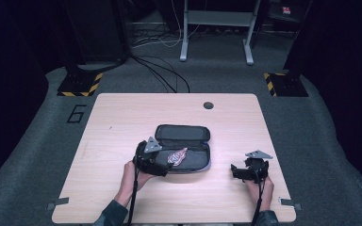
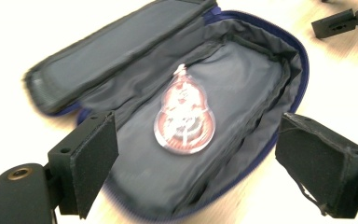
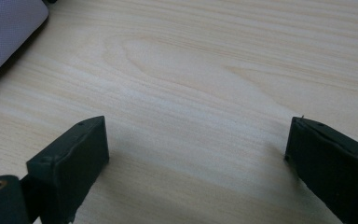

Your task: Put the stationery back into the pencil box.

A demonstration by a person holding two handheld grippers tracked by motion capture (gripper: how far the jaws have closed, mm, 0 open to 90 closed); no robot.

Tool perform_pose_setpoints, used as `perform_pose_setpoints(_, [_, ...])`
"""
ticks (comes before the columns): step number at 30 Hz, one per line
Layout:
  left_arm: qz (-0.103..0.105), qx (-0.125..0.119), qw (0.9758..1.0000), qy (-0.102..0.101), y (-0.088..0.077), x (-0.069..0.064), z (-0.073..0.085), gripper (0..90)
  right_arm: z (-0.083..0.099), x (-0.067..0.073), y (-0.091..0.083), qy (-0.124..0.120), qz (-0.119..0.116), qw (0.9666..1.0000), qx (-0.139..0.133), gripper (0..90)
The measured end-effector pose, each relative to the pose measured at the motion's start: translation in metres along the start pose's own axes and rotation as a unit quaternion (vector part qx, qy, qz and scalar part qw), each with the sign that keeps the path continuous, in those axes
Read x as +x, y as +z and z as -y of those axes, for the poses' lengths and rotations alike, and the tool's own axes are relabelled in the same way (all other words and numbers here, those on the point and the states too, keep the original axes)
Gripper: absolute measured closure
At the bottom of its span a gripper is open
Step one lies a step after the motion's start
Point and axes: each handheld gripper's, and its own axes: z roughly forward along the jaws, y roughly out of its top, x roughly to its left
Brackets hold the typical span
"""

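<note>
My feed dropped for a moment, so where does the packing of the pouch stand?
Done: the red gourd-shaped charm lies inside the open zip pouch. In hand: nothing; the left gripper hangs open over the charm, and the right gripper stands open above bare table. Left: probably closing the lid flap and zipping.

floor: grey carpet | table: light wood | back: grey metal stand, black cables | sides: dark, maybe curtains
</note>
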Motion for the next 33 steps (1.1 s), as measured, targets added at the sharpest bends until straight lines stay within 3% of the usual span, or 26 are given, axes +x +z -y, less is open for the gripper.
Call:
perform_pose_setpoints(6, [-0.028, -0.003, 0.9996, -0.007, -0.029, 0.008, 0.019, 12.2, 0.0, 0.0, 0.0, 0.0, 0.0, 1.0, 0.0, 5.5])
perform_pose_setpoints(13, [-0.054, 0.007, 0.9982, -0.027, -0.049, 0.016, 0.053, 10.4, 0.0, 0.0, 0.0, 0.001, 0.0, 1.0, 0.0, 5.5])
perform_pose_setpoints(21, [-0.074, 0.041, 0.9941, -0.067, -0.053, 0.027, 0.103, 7.5, 0.0, 0.0, 0.0, -0.001, 0.0, 1.0, 0.0, 5.5])
perform_pose_setpoints(24, [-0.09, 0.042, 0.9904, -0.095, -0.05, 0.03, 0.123, 5.4, 0.0, 0.0, 0.0, -0.001, -0.001, 1.0, 0.001, 5.4])
perform_pose_setpoints(30, [-0.116, 0.057, 0.9864, -0.102, -0.046, 0.034, 0.142, 1.8, -0.001, 0.002, 0.001, 0.006, 0.0, 1.0, 0.002, 4.8])
perform_pose_setpoints(33, [-0.121, 0.042, 0.9851, -0.115, -0.046, 0.036, 0.148, 0.1, -0.001, 0.001, 0.001, 0.002, 0.0, 1.0, 0.003, 4.3])
